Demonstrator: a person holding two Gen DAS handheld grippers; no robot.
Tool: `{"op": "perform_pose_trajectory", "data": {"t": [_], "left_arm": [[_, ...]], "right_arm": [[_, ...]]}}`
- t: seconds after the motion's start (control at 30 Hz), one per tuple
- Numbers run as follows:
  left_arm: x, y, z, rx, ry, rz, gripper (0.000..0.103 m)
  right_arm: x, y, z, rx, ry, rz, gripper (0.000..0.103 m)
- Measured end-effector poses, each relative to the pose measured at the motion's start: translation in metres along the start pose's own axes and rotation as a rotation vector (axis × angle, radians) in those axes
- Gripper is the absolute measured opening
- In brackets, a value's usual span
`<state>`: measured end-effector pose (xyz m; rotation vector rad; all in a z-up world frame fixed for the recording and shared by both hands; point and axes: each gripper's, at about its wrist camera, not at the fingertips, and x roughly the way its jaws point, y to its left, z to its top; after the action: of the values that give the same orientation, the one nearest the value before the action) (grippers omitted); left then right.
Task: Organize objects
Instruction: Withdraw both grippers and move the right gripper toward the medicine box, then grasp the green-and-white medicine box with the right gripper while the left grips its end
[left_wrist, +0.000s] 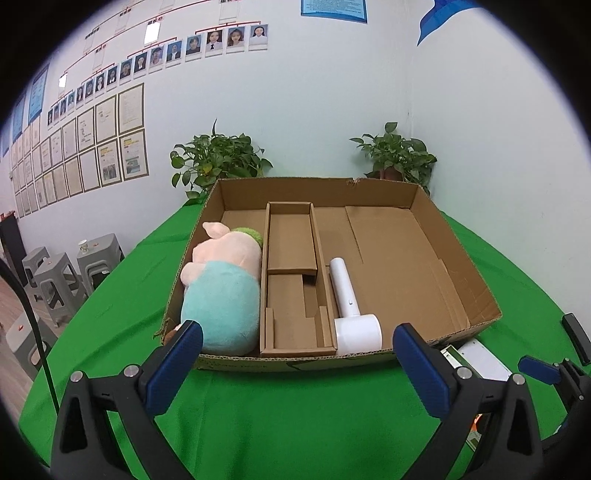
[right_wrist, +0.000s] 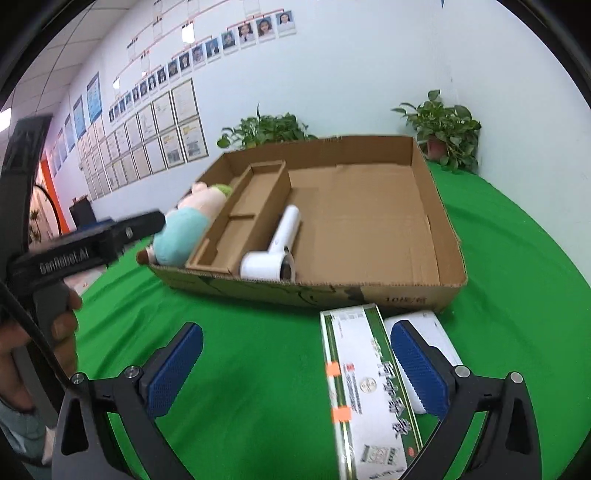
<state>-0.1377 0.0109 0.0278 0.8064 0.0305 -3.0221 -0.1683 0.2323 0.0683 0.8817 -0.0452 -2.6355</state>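
A shallow cardboard box (left_wrist: 458, 258) (right_wrist: 447, 221) lies on the green cloth. A plush pig (left_wrist: 221, 291) (right_wrist: 184, 229) lies in its left compartment and a white hair dryer (left_wrist: 351, 310) (right_wrist: 277, 251) lies beside the cardboard insert (left_wrist: 291, 277). My left gripper (left_wrist: 297, 358) is open and empty, just in front of the box's near wall. My right gripper (right_wrist: 295, 363) is open over the cloth. A green-and-white carton (right_wrist: 365, 387) lies between its fingers, near the right pad (right_wrist: 413, 365). A white box (right_wrist: 436, 332) lies behind that pad.
Two potted plants (left_wrist: 218, 158) (left_wrist: 399, 155) stand behind the box against the wall. Grey stools (left_wrist: 66, 273) stand off the table's left side. The left hand-held gripper (right_wrist: 81, 251) shows at the left of the right wrist view.
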Motion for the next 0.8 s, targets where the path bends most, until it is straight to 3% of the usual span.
{"op": "perform_pose_trajectory", "data": {"t": [0.27,0.47,0.63,0.8], "left_arm": [[0.02,0.005,-0.023,-0.033,0.124,-0.077,0.103],[0.031,-0.004,-0.035,-0.039,0.18,-0.134,0.103],[0.035,-0.005,-0.042,-0.049,0.209,-0.149,0.103],[0.04,0.002,-0.049,-0.112,0.252,-0.207,0.103]], "right_arm": [[0.002,-0.056,-0.049,0.053,0.151,-0.058,0.102],[0.014,-0.055,-0.068,-0.003,0.252,-0.048,0.101],[0.028,-0.029,-0.076,-0.068,0.292,-0.066,0.063],[0.033,0.012,-0.075,-0.114,0.286,0.032,0.063]]}}
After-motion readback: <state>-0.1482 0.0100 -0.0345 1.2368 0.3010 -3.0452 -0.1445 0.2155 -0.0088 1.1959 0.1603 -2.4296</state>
